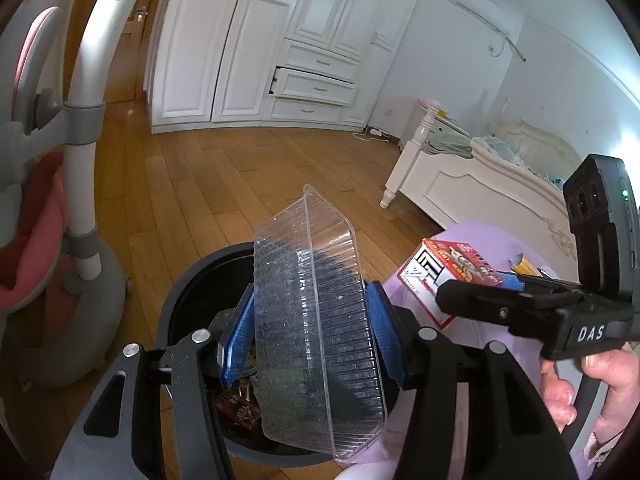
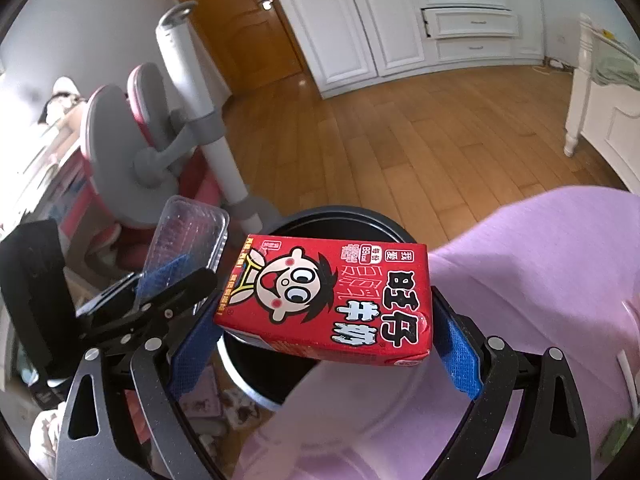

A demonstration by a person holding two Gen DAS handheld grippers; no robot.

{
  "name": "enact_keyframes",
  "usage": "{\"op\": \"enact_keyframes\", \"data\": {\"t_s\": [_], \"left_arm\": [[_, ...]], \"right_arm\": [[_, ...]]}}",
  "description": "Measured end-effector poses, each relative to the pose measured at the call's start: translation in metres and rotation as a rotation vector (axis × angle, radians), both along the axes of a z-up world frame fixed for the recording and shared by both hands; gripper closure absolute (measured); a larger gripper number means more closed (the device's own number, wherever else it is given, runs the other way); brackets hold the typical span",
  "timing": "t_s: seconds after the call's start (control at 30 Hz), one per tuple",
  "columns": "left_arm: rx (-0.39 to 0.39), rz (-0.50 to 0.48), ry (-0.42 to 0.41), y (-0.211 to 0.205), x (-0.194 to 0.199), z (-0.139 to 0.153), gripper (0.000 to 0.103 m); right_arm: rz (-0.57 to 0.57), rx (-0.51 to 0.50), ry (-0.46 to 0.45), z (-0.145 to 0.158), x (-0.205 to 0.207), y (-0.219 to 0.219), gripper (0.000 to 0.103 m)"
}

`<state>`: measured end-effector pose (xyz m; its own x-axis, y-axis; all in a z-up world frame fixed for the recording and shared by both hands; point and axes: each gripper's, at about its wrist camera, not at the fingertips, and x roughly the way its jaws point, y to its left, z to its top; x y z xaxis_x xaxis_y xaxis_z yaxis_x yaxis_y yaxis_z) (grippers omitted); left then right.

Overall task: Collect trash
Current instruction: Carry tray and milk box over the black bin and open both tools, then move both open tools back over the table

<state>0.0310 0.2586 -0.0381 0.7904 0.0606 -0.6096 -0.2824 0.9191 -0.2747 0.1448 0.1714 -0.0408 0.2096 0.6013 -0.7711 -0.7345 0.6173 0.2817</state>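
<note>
My left gripper (image 1: 310,332) is shut on a clear ribbed plastic tray (image 1: 316,320), held on edge over the open black trash bin (image 1: 192,280). Wrappers lie at the bin's bottom. My right gripper (image 2: 324,340) is shut on a red milk carton (image 2: 328,300) with a cartoon face, hanging above the same bin (image 2: 340,216). In the left wrist view the right gripper (image 1: 472,298) and its carton (image 1: 444,268) come in from the right, held by a hand (image 1: 576,380). In the right wrist view the left gripper (image 2: 176,276) with the tray (image 2: 188,236) shows at the left.
A grey and pink chair with a white post (image 1: 80,128) stands left of the bin. A lilac cloth (image 2: 540,280) covers the surface at the right. Beyond lie wooden floor (image 1: 240,168), white wardrobes (image 1: 280,40) with one drawer ajar and a white bed (image 1: 480,184).
</note>
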Motion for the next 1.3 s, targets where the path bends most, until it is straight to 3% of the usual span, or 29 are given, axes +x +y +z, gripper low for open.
{"op": "enact_keyframes", "data": {"t_s": [0.2, 0.3, 0.33, 0.6, 0.87, 1.17, 1.3], "left_arm": [[0.021, 0.018, 0.003, 0.008, 0.005, -0.001, 0.046], [0.033, 0.03, -0.004, 0.012, 0.006, 0.001, 0.023], [0.04, 0.035, -0.012, 0.013, 0.006, 0.002, 0.02], [0.051, 0.023, -0.017, 0.008, 0.005, 0.007, 0.02], [0.052, -0.026, -0.02, -0.01, 0.006, 0.015, 0.02], [0.058, -0.164, -0.031, -0.067, 0.018, 0.03, 0.02], [0.085, -0.267, -0.049, -0.107, 0.024, 0.033, 0.011]], "right_arm": [[0.025, 0.003, 0.007, -0.003, 0.006, 0.019, 0.009], [0.037, 0.012, 0.022, -0.002, 0.011, 0.024, 0.009], [0.037, 0.015, 0.019, 0.0, 0.012, 0.025, 0.009], [0.012, 0.069, 0.026, 0.011, 0.02, 0.011, 0.008], [-0.05, 0.152, 0.051, 0.027, 0.019, -0.036, 0.008], [-0.127, 0.183, 0.002, 0.047, 0.016, -0.109, 0.008], [-0.198, 0.179, -0.029, 0.053, 0.02, -0.153, 0.008]]}}
